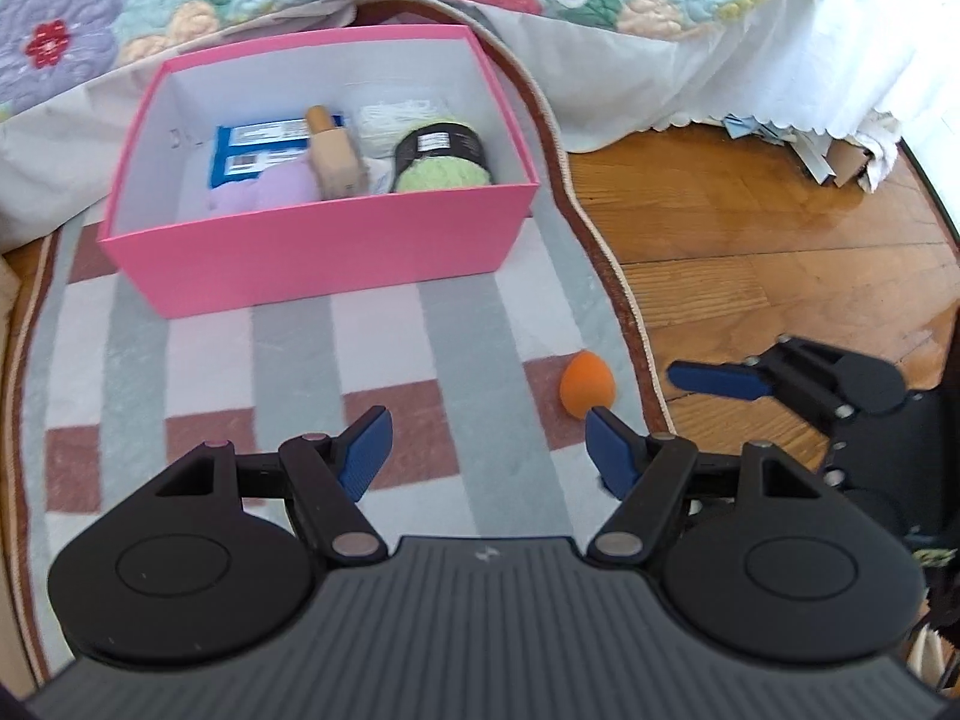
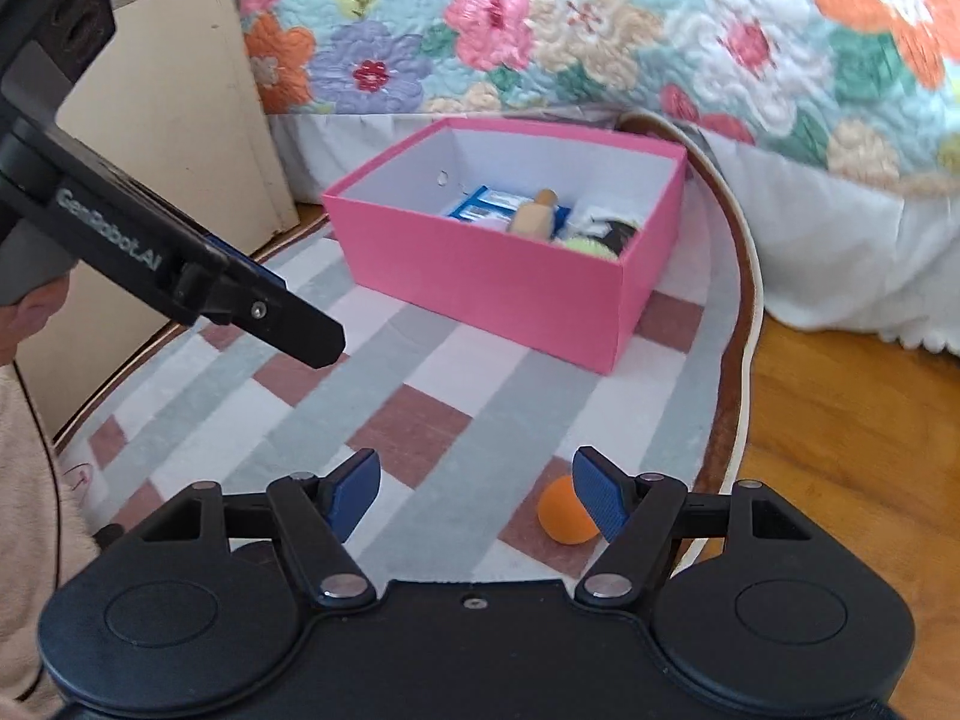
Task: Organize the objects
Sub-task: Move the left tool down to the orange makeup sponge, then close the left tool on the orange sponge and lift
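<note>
A checked rug (image 1: pixel 288 360) in grey, white and dull red squares, edged with a brown and cream border, was spread over a wooden parquet floor (image 1: pixel 780 228). Beyond it a flowered quilt (image 2: pixel 600 30) was draped over a bed, with a white scalloped skirt (image 1: pixel 720 72) hanging to the floor. A tan board (image 2: pixel 180 120) was seen leaning at the far left of the right wrist view, and some papers were tucked under the bed skirt.

The left gripper (image 1: pixel 489 450) was held spread wide, with nothing between its blue pads (image 1: pixel 366 450). Ahead of it, well apart, a pink box (image 1: pixel 312 264) was set on the rug, its white inside holding a blue packet (image 1: pixel 264 150), a wooden-capped bottle (image 1: pixel 333 150), a lilac lump and a black-sided jar (image 1: pixel 444 162) with a green top.

An orange sponge (image 1: pixel 585 387), egg-shaped, was laid on the rug near its border, just ahead of the left gripper's right finger. The right gripper (image 2: pixel 477 495) was likewise kept unclenched and empty, the sponge (image 2: pixel 564 516) lying just beside and partly hidden behind its right pad. Whether pad and sponge touched could not be told.
</note>
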{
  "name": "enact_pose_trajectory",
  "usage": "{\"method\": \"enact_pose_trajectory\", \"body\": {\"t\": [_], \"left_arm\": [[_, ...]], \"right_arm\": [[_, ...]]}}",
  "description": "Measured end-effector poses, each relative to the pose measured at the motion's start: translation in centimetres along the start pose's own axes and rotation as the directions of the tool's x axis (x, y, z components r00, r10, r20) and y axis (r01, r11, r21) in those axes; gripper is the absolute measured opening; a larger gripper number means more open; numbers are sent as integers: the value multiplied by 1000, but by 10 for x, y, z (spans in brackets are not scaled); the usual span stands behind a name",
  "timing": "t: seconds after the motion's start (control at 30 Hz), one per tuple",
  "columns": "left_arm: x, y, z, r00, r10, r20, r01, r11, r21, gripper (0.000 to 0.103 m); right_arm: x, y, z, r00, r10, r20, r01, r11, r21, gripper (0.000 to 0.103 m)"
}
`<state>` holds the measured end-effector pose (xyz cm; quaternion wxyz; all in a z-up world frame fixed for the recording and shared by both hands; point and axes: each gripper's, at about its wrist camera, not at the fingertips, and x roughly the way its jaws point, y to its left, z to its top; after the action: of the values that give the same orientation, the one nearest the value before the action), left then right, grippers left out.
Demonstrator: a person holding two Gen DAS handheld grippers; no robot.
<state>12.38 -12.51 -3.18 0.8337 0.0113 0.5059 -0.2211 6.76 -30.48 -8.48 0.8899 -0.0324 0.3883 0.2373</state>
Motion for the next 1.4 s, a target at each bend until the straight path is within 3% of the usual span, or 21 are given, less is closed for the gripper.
{"method": "enact_pose_trajectory", "body": {"t": [0.3,0.6,0.67,0.77,0.8,0.87,1.1,1.4], "left_arm": [[63,-12,-1,997,-70,10,70,998,4,71],[118,-19,1,987,-163,8,164,986,-15,68],[124,-19,0,977,-211,-1,211,977,-36,64],[129,-19,-4,963,-270,-9,269,960,-73,50],[131,-19,-5,961,-275,-18,273,959,-80,40],[137,-21,-8,966,-255,-37,251,964,-86,33],[129,-11,-20,963,-267,-29,261,956,-133,29],[84,3,-30,969,-241,-54,227,956,-187,28]], "right_arm": [[46,-24,-37,996,-94,-10,94,994,50,76],[65,-33,-47,991,-135,9,133,985,108,76],[67,-32,-46,989,-145,13,143,984,105,74],[70,-28,-46,986,-163,12,162,983,86,53],[70,-27,-46,986,-165,7,163,983,84,46],[70,-24,-47,984,-179,14,177,981,79,45],[68,-9,-46,978,-207,-2,207,977,55,43],[47,22,-25,987,-155,-52,157,987,39,43]]}}
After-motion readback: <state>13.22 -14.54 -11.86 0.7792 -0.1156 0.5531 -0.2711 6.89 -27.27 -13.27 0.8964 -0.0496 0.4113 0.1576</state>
